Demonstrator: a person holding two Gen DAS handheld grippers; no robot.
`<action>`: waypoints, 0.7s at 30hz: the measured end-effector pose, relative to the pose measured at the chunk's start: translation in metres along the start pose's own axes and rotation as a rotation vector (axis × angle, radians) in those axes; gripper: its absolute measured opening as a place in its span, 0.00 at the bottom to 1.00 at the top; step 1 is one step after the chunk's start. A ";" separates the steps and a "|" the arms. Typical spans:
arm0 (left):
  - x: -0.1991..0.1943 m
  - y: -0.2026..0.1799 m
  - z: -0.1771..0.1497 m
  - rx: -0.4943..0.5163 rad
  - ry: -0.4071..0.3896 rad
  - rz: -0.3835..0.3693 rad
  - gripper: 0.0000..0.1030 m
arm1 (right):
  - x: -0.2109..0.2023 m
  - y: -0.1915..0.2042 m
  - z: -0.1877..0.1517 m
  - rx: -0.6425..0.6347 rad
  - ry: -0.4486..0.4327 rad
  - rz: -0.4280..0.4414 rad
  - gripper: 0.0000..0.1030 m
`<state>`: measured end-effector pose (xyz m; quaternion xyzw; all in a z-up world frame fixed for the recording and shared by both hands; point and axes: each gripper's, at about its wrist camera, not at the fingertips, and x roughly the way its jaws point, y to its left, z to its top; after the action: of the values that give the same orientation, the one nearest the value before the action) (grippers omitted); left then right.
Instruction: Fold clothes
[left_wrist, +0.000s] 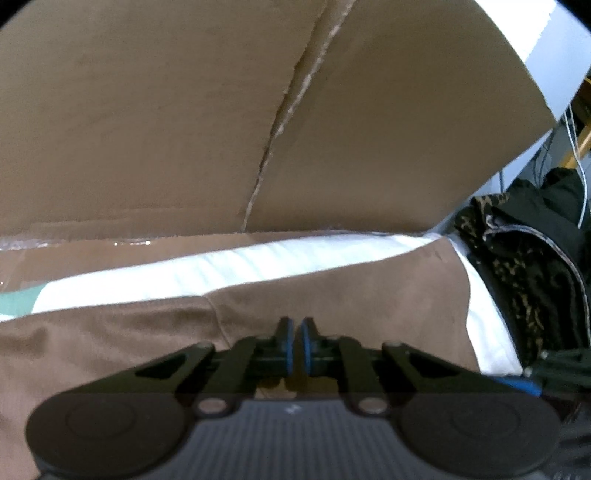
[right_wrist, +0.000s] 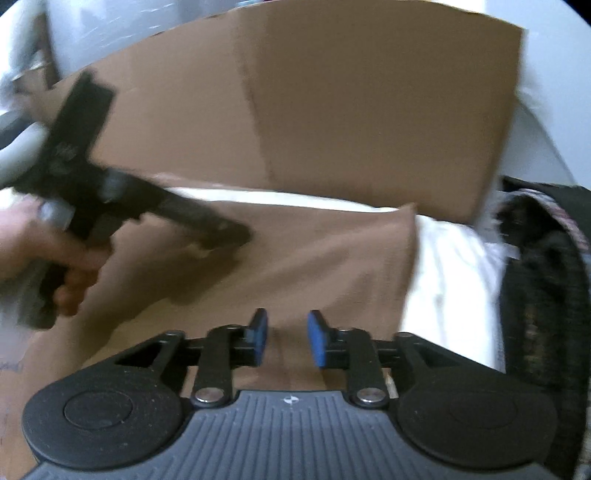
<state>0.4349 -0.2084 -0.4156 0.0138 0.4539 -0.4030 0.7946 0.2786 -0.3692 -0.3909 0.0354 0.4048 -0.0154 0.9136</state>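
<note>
Right, your left gripper (left_wrist: 297, 338) has its blue pads (left_wrist: 287, 349) squeezed together with barely a sliver between them, and nothing visible is caught there. The brown garment (left_wrist: 332, 295) spreads underneath and ahead of those jaws, its folded top edge running from nine o'clock to about two o'clock in the left wrist view. Beyond it, at twelve o'clock, a strip of white bedding (left_wrist: 207, 269) shows, and then a tall cardboard sheet (left_wrist: 147, 122) with a seam down its middle stands behind. Off at three o'clock lies a dark patterned heap of clothing (left_wrist: 524, 266).

Now your right gripper (right_wrist: 288, 341): its jaws stand partly apart, blue pads (right_wrist: 318, 343) clear of each other, released, with the brown garment (right_wrist: 295, 258) lying flat below the gap but not pinched. In the right wrist view your left gripper (right_wrist: 221, 234) comes in from nine o'clock, blurred, held in your hand (right_wrist: 55, 266), its tip resting on or just over the brown fabric; you cannot tell contact through the blur. The garment's right edge falls at about two o'clock, with white bedding (right_wrist: 450, 280) beside it and the dark clothing (right_wrist: 543, 288) at three o'clock. Cardboard (right_wrist: 369, 122) fills twelve o'clock.
</note>
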 end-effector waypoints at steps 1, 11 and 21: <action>0.002 0.001 0.002 0.000 0.002 0.002 0.03 | 0.003 0.003 -0.002 -0.018 0.009 0.004 0.34; 0.014 -0.001 0.015 0.005 0.011 0.018 0.03 | 0.002 -0.011 -0.018 -0.065 0.157 -0.054 0.34; -0.010 0.000 0.037 0.061 -0.013 0.031 0.06 | -0.014 -0.018 -0.022 -0.072 0.249 -0.027 0.33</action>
<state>0.4588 -0.2168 -0.3862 0.0424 0.4360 -0.4044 0.8028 0.2520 -0.3860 -0.3963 -0.0011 0.5156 -0.0087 0.8568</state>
